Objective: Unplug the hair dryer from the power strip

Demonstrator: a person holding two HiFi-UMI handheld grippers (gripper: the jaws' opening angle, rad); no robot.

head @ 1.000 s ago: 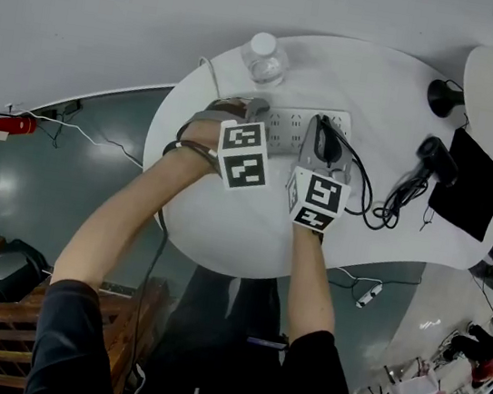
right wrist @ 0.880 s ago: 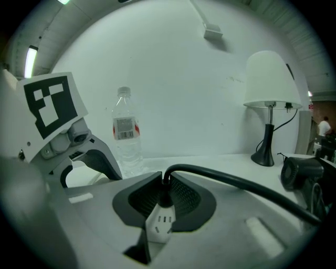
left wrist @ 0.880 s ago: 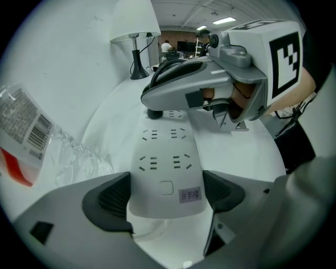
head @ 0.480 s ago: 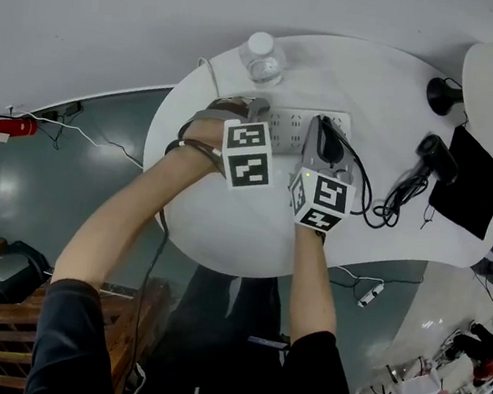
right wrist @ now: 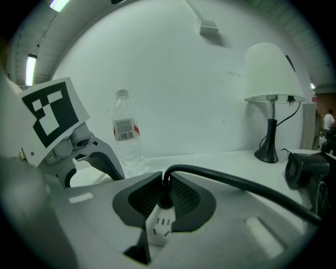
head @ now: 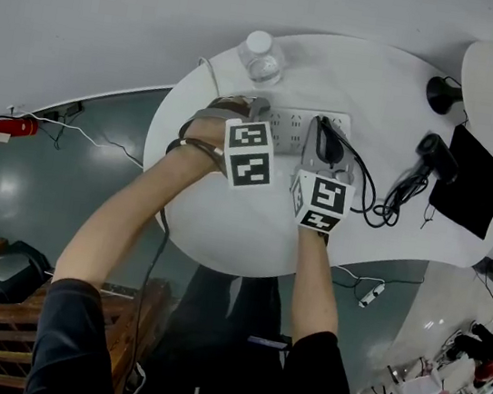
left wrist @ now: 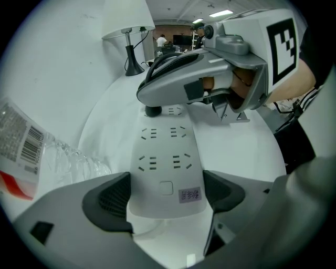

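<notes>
Nothing has visibly moved in the past second: both grippers stay where they were on the round white table (head: 251, 229). The white power strip (head: 286, 126) lies left of the table's centre. The left gripper (left wrist: 167, 197) comes down on its near end, with the jaws closed against the strip's two sides to brace it. The black hair dryer (head: 436, 157) rests well apart, at about 3 o'clock from the strip. Its thick cord (head: 363, 186) loops back across the tabletop to the strip's 3 o'clock end. There the right gripper (right wrist: 166, 195) has its ribbed pads set narrow and pinched on the small black plug (right wrist: 165, 203), which is still seated in its socket.

The plug looks rigid and light but firmly wedged, so the hold probably belongs on its hard body, not on the limp cord arching out of it at 12 o'clock. The strip itself looks light enough to lift with the plug unless the left gripper pins it down. The smooth plastic may slip under a weak grip.
</notes>
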